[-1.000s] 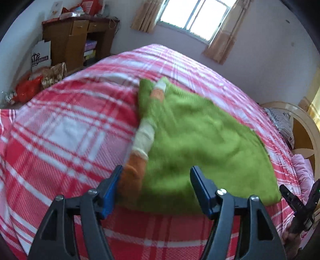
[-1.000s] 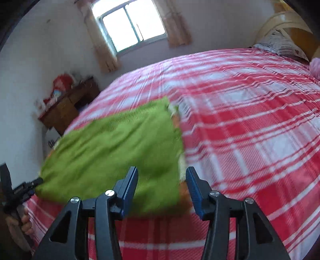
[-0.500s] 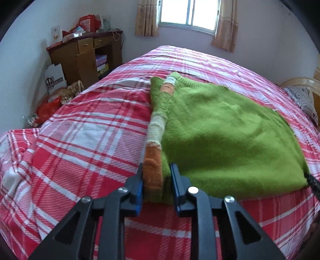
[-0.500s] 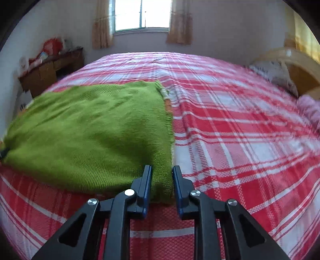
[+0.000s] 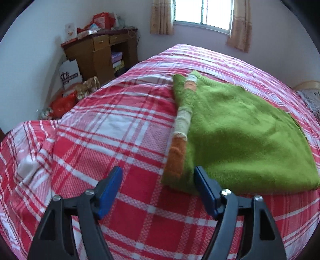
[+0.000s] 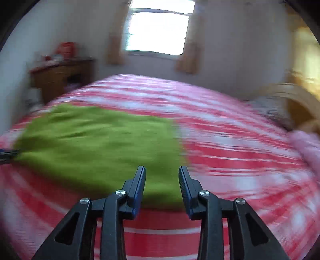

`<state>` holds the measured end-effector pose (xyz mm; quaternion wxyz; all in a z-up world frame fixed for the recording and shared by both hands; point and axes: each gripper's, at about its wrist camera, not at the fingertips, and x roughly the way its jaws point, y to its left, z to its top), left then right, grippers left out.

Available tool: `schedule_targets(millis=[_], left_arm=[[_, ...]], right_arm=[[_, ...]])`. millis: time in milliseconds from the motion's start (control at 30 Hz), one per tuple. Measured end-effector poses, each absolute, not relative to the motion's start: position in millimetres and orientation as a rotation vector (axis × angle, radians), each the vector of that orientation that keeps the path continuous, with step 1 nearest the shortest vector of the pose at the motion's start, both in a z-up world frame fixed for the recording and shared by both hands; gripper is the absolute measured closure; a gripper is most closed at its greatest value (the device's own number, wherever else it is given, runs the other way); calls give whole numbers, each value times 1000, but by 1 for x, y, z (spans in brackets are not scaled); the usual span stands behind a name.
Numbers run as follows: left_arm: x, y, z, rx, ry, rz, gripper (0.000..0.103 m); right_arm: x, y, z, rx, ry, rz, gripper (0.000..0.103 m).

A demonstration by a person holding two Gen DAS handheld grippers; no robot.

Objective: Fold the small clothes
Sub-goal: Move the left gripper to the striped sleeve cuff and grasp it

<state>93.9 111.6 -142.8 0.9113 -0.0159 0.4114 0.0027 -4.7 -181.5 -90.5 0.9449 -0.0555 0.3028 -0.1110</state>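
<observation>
Since half a second ago both grippers have let go of the green sweater (image 5: pixel 240 140). Left wrist view: the left gripper (image 5: pixel 158 190) has just opened wide, its jaws apart, the sweater's near corner by the right jaw on the plaid bedspread (image 5: pixel 120 130). Right wrist view, blurred: the right gripper (image 6: pixel 162 188) has just been opening, its jaws apart and clamping nothing, the sweater's near edge lying just ahead between them.

Daylight comes from the window (image 5: pixel 202 14) at twelve o'clock, blown out to white in the right wrist view. That view is smeared by motion blur across the bed (image 6: pixel 230 144); the left wrist view is mostly sharp. Both bend at the edges, with black corners.
</observation>
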Motion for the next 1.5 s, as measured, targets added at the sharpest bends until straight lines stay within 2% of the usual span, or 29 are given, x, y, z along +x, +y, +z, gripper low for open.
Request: schedule_targets(millis=[200, 300, 433, 667, 933, 1167, 1233, 1400, 1500], left_arm=[[84, 112, -136, 3, 833, 13, 25], [78, 122, -133, -28, 824, 23, 24], [67, 136, -133, -165, 837, -7, 24], [51, 127, -152, -461, 884, -186, 24], [107, 110, -152, -594, 798, -192, 12], [138, 105, -150, -651, 747, -214, 12], [141, 108, -150, -660, 741, -226, 12], [154, 116, -146, -690, 732, -212, 13], [163, 114, -147, -676, 745, -207, 21]], right_arm=[[31, -114, -104, -59, 651, 43, 70], [45, -96, -122, -40, 697, 102, 74], [56, -94, -154, -17, 771, 109, 75], [53, -98, -155, -4, 756, 121, 75], [49, -96, -154, -14, 740, 119, 75], [53, -96, -148, 11, 773, 143, 76], [61, -101, -138, 57, 766, 169, 82], [96, -115, -114, 129, 693, 91, 83], [124, -116, -125, 160, 709, 69, 83]])
